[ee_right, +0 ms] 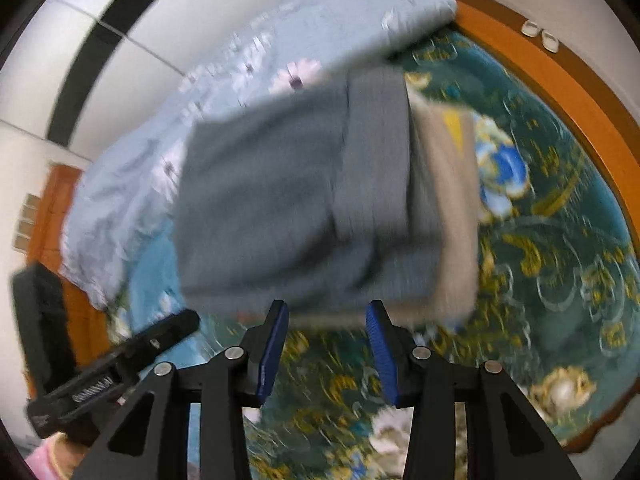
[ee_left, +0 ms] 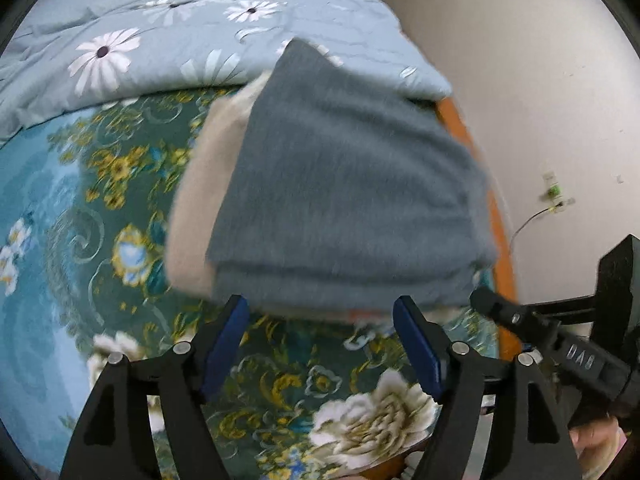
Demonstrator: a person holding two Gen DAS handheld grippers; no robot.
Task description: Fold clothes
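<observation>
Reference landmark: the folded grey garment, lying on the bed.

1. Left claw. The jaws stand wide apart with nothing between them. The blue pads sit just short of the near edge of the grey garment and do not touch it. The space between them shows only the flowered bedsheet. An open, empty claw at the fold edge suggests the garment is resting under its own weight.

2. Right claw. The jaws stand partly open and hold nothing. Their pads are likewise just short of the garment's near edge, in the right wrist view, with bare sheet between them. In the left wrist view this claw's body shows to the right of the garment.

3. Grey garment. It is folded into a compact, several-layered rectangle. It lies on top of a beige folded garment, which projects beyond one side of it. Stacking keeps finished items in one pile and leaves the rest of the bed free. The pictures are blurred, so the layer count cannot be told.

4. Beyond the grey garment: a pale blue daisy-print quilt, bunched at the far part of the bed. The orange wooden bed frame borders the mattress beside the stack.

Judgement: the grey garment appears fully folded and placed.
</observation>
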